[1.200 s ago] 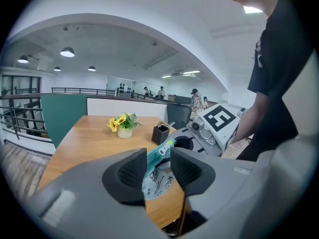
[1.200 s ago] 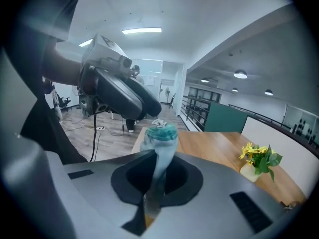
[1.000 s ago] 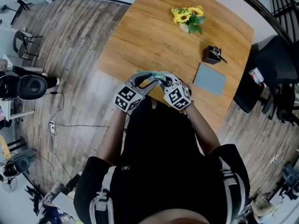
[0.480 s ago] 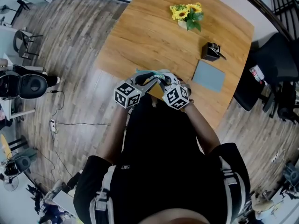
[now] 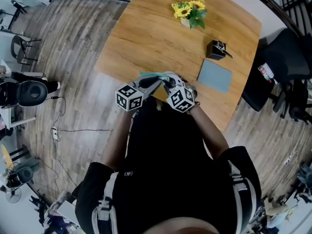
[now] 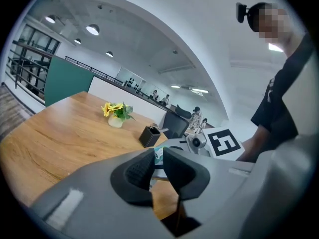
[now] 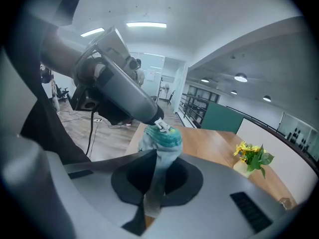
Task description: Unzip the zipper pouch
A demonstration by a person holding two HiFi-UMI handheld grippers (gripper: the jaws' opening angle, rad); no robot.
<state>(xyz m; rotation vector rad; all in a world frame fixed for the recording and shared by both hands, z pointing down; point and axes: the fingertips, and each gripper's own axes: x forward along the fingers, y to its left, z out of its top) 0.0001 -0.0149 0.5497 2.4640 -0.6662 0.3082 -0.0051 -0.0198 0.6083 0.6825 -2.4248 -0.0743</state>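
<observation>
Two hand-held grippers met at the near edge of the tabletop [image 5: 146, 38], holding the small teal zipper pouch [image 7: 163, 142] up between them, with a pot of flowers [image 5: 189, 12] at about 1 o'clock from it and a grey pad [image 5: 215, 76] at 3 o'clock. The right hand-held gripper [image 7: 158, 173] had its jaws pressed together on the pouch's lower fabric, so the bunched top stood up at 12 o'clock from its pads. The left hand-held gripper [image 6: 158, 156] had just been closing its jaws. They stood nearly together, a sliver of teal showed at their tips, and the silver zipper pull [image 7: 159, 125] sat right at its nose, seemingly pinched. The step in hand looked like securing the pull before the slide. To do it well, the left jaws probably needed a full bite on the tab rather than a catch on its very end, since so small a piece of metal could slip once tension came on. The right clamp should stay firm and close under the zipper line to keep the fabric taut. The pull would best run straight along the teeth and away from the right hand. Lifting or twisting would likely bunch the soft cloth and jam the slider.
</observation>
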